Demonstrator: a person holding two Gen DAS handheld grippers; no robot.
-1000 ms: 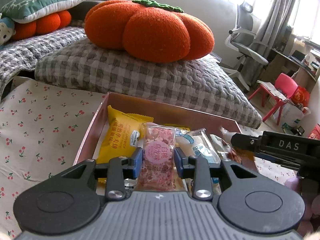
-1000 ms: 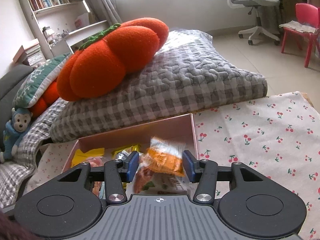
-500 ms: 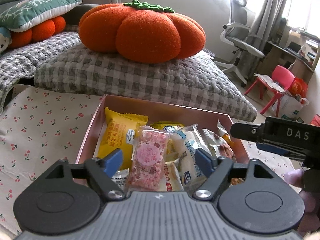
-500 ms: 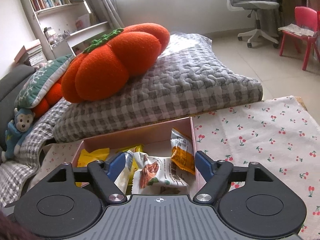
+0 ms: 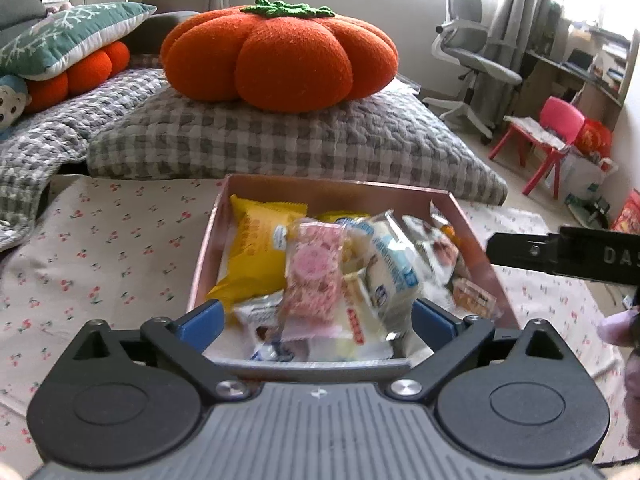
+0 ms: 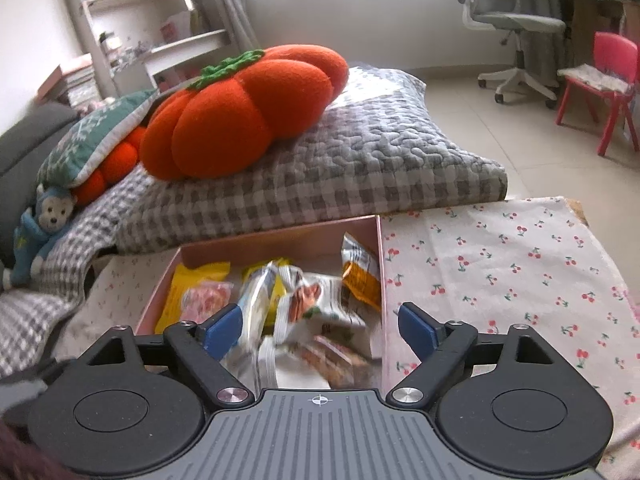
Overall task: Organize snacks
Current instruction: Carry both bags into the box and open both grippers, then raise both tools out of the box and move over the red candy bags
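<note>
A: What is shown by the left wrist view?

B: The left gripper (image 5: 316, 320) is seen with its blue pads spread wide and nothing held between them. Beyond it a pink box (image 5: 472, 236) is seen on a cherry-print cloth (image 5: 100, 264), filled with snack packets: a yellow packet (image 5: 252, 256) at the left, a pink packet (image 5: 314, 276) lying on top near the middle, and a white-and-blue packet (image 5: 394, 268) just right of it. The body of the right gripper (image 5: 560, 256) is caught at the right edge, beside the box (its fingertips are not seen from here).

A: And what is added by the right wrist view?

B: The right gripper (image 6: 320, 330) is shown with its jaws parted and empty, held over the near right part of the pink box (image 6: 380, 264). An orange packet (image 6: 360, 276) is seen leaning against the right wall, and a white packet with a brown picture (image 6: 320, 300) lies just left of it; both are largely hidden or blurred in the left view. The far right stretch of cloth (image 6: 520, 264) is also shown only here.

A: What lies behind the box?

B: A grey checked cushion (image 5: 280, 148) is seen at the far side in both views, with an orange pumpkin pillow (image 5: 280, 56) resting on top.
</note>
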